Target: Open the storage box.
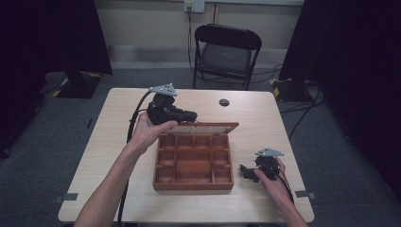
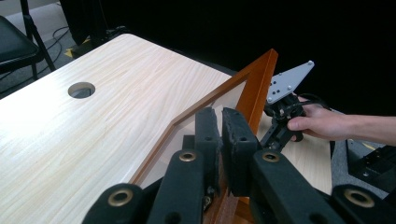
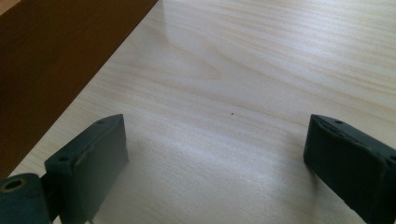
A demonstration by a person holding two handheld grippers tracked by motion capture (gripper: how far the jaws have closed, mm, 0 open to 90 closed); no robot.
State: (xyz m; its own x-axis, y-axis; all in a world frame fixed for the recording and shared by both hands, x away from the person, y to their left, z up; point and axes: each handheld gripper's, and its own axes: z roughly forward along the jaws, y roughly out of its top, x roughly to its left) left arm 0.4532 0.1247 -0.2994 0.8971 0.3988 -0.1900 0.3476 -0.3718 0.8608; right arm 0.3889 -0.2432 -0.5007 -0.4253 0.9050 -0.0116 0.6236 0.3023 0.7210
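The wooden box sits open in the middle of the table, its compartments apparently empty, and its lid stands up along the far edge. The left gripper is at that far edge, its jaws pinched nearly together on the lid's wooden frame near one corner, so it has the lid by the rim alone. The right gripper rests low on the table just off the box's right side, jaws spread wide with nothing between them but bare tabletop; the box's side wall is close by its left jaw.

The risk I see is in that thin pinch. The pads hold a narrow strip of smooth wood, and if the hand swings the lid off the hinge's arc, the frame could slip out and the lid drop shut or fall back. Nothing steadies the box either: with the right gripper clear of it, a push on the lid could slide or tip the whole box towards the near edge.
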